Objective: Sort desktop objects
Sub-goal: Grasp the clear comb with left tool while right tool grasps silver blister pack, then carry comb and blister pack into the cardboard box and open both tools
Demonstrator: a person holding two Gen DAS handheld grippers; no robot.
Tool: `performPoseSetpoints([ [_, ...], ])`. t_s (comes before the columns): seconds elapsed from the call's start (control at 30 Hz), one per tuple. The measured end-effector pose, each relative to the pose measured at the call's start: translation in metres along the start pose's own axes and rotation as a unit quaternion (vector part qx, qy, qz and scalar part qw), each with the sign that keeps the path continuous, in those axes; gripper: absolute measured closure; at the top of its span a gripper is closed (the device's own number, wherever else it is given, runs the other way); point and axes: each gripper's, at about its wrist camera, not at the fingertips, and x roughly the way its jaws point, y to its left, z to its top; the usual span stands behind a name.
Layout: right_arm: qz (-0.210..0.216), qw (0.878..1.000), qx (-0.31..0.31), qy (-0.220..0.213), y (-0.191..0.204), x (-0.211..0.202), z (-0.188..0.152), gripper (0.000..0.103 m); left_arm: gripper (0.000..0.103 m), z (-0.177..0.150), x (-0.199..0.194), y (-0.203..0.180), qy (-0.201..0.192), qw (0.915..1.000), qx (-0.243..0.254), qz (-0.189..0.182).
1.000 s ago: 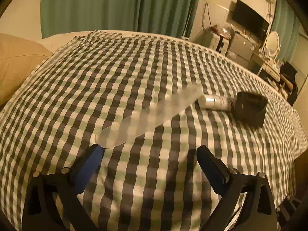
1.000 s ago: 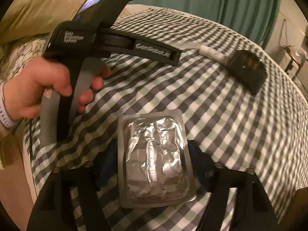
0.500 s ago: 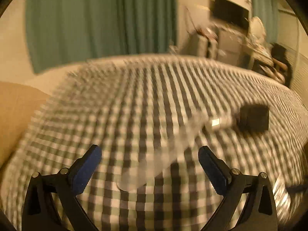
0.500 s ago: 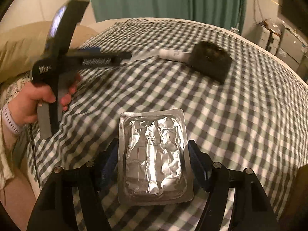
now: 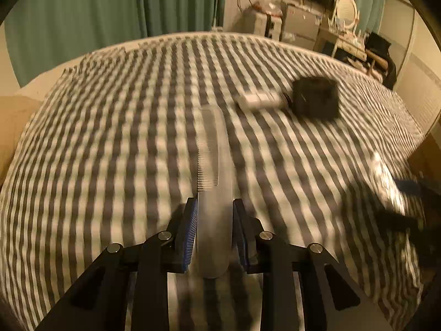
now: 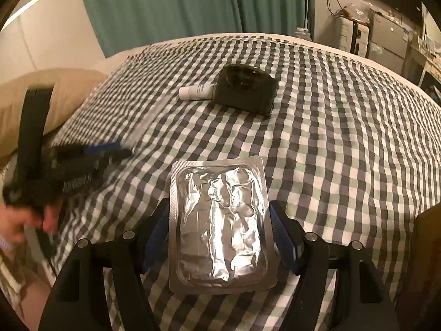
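Two grips in hand: left gripper (image 5: 214,220) pinching clear comb (image 5: 212,171) at lower centre, right gripper (image 6: 219,220) clamping foil blister pack (image 6: 220,220) (lower centre too). Carrying step, probably; next, setting both beside black case (image 6: 245,92), upper centre.

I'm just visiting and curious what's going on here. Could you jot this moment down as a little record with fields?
surface: checkered bedspread
left gripper: jaws closed on a clear comb
right gripper: jaws closed on a foil blister pack
lying loose: white tube, touching a black box
left view: motion-blurred
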Motion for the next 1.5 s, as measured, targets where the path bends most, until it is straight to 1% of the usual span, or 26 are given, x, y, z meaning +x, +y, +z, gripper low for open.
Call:
performPoseSetpoints([
  [0.1,0.002,1.0,0.013,0.001,-0.001,-0.005,-0.003,0.034,0.078,-0.013,-0.006,-0.01,0.019,0.9998,0.002,0.004],
  [0.17,0.008,1.0,0.023,0.004,-0.001,-0.006,-0.004,0.034,0.076,-0.012,-0.004,-0.01,0.025,0.9996,-0.012,0.007],
  [0.2,0.007,1.0,0.025,0.002,0.0,-0.009,-0.005,0.034,0.073,-0.009,0.0,-0.008,0.023,0.9995,-0.022,0.005],
  [0.27,0.003,1.0,0.021,0.001,0.003,-0.013,-0.007,0.034,0.072,-0.004,0.005,-0.007,0.005,0.9997,-0.025,0.0],
  [0.37,-0.004,1.0,0.014,-0.004,0.005,-0.018,-0.008,0.034,0.078,-0.006,0.002,-0.005,-0.013,0.9995,-0.029,0.002],
  [0.47,-0.001,1.0,0.023,-0.008,0.002,-0.025,-0.009,0.034,0.079,-0.013,-0.009,-0.019,-0.021,0.9995,-0.014,0.021],
  [0.53,0.001,0.999,0.03,-0.012,-0.001,-0.029,-0.009,0.034,0.079,-0.018,-0.019,-0.028,-0.029,0.9993,-0.012,0.018],
  [0.6,0.007,0.999,0.04,-0.015,-0.003,-0.033,-0.009,0.034,0.079,-0.021,-0.035,-0.038,-0.043,0.9988,-0.021,-0.009],
  [0.67,0.01,0.999,0.04,-0.022,-0.002,-0.04,-0.008,0.034,0.078,-0.025,-0.056,-0.056,-0.069,0.9973,-0.01,-0.023],
  [0.77,-0.003,0.998,0.034,-0.044,0.001,-0.061,-0.004,0.034,0.078,-0.03,-0.09,-0.084,-0.111,0.9934,0.002,-0.03],
  [0.83,-0.005,0.997,0.036,-0.062,-0.001,-0.081,-0.001,0.034,0.078,-0.031,-0.11,-0.096,-0.131,0.9903,-0.015,-0.045],
  [0.93,-0.014,0.994,0.043,-0.098,-0.007,-0.118,0.001,0.034,0.078,-0.028,-0.135,-0.114,-0.146,0.9866,-0.03,-0.065],
  [1.07,-0.027,0.988,0.067,-0.135,-0.025,-0.17,0.002,0.034,0.078,-0.015,-0.166,-0.16,-0.154,0.985,0.014,-0.077],
  [1.13,-0.039,0.985,0.074,-0.148,-0.034,-0.193,0.0,0.034,0.078,-0.008,-0.18,-0.184,-0.156,0.9829,0.031,-0.093],
  [1.2,-0.063,0.983,0.075,-0.155,-0.043,-0.216,-0.002,0.034,0.078,-0.001,-0.193,-0.205,-0.16,0.9803,0.038,-0.11],
  [1.3,-0.101,0.978,0.088,-0.161,-0.065,-0.246,-0.008,0.034,0.078,0.008,-0.207,-0.234,-0.163,0.9747,0.04,-0.148],
  [1.4,-0.131,0.971,0.111,-0.168,-0.096,-0.274,-0.017,0.034,0.078,0.016,-0.215,-0.269,-0.157,0.9711,0.044,-0.175],
  [1.5,-0.161,0.963,0.142,-0.164,-0.13,-0.291,-0.029,0.034,0.078,0.024,-0.215,-0.303,-0.148,0.9684,0.049,-0.195],
])
